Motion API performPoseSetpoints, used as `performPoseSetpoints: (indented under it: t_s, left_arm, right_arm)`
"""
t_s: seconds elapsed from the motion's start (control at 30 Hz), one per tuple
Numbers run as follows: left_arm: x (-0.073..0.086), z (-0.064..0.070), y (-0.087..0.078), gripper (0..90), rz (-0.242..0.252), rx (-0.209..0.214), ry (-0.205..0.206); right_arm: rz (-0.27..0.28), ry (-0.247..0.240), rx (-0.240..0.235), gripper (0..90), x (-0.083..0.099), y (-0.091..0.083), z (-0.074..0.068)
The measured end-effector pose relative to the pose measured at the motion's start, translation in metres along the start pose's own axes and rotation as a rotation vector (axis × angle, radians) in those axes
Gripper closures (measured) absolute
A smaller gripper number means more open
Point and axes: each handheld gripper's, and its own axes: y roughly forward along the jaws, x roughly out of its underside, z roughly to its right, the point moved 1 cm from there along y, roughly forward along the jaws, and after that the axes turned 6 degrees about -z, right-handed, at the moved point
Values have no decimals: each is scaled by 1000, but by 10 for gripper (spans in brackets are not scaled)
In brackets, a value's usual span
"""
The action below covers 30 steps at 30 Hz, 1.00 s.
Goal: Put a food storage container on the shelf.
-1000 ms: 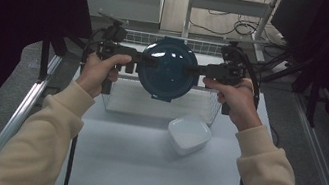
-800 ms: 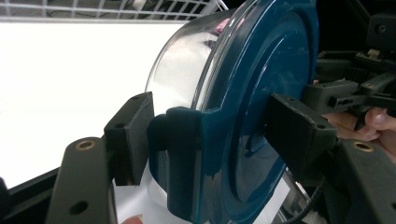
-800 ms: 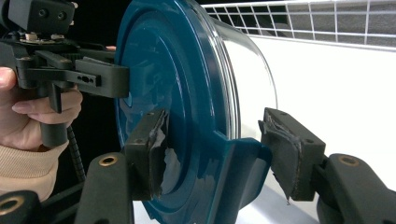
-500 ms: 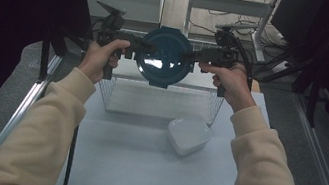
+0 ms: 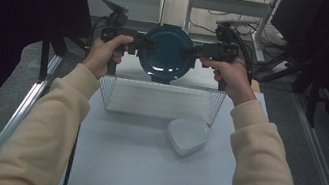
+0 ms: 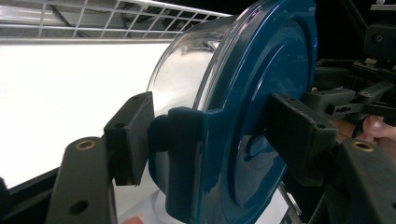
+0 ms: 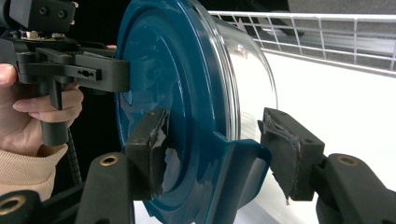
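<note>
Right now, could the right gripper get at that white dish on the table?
Probably not yet: the right gripper and left gripper together hold the blue-lidded container above the wire basket. The white dish itself lies uncovered.

I see both arms stretched forward, cream sleeves. My left hand [image 5: 105, 52] holds left gripper [image 5: 141, 44], right hand [image 5: 230, 74] holds right gripper [image 5: 190, 52]. Jaws point inward at each other, each pair clamped on something held between.

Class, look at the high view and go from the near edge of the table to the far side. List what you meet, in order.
White dish → wire basket → blue-lidded container, held up on edge between the left gripper and the right gripper.
</note>
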Motion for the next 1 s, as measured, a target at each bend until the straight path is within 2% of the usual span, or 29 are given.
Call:
performPoseSetpoints:
  t_s: [0.1,0.13,0.17,0.2,0.23,0.27,0.3,0.33,0.37,0.4,0.43,0.67,0.7,0.8,1.0]
  left_arm:
    - [-2,-9,9,334,-31,-15,-26]
    - [-2,-9,9,338,-31,-15,-26]
    - [-3,-14,12,344,-19,-2,-67]
    - [-3,-14,12,346,-19,-2,-67]
    - [-6,-18,14,348,-10,1,-87]
    - [-6,-18,14,348,-10,1,-87]
    - [-7,-22,17,349,-1,5,-104]
    - [-7,-22,17,350,-1,5,-104]
    - [-9,-26,20,350,-1,12,-123]
    - [-9,-26,20,350,-1,12,-123]
    - [-10,-30,23,350,-6,20,-145]
    - [-11,-39,29,348,-12,35,-183]
    - [-11,-43,31,347,-8,45,-200]
    - [-10,-46,34,346,4,54,-212]
    - [-6,-47,34,343,32,63,-198]
  right_arm:
    - [-31,30,-10,407,-1,9,12]
    - [-31,30,-10,407,-1,9,12]
    - [-31,56,-19,401,-1,14,18]
    - [-31,56,-19,401,-1,14,18]
    - [-24,88,-33,400,-3,17,24]
    - [-24,88,-33,400,-3,17,24]
    - [-23,104,-39,393,-5,19,28]
    - [-23,104,-39,393,-5,19,28]
    - [-25,127,-49,388,-6,22,33]
    - [-26,135,-54,386,-6,23,35]
    - [-25,142,-57,385,-7,24,37]
    - [-19,195,-83,381,-7,28,48]
    - [-16,220,-87,379,-7,31,51]
    - [-21,243,-99,375,-6,34,56]
    - [6,243,-109,378,-3,33,57]
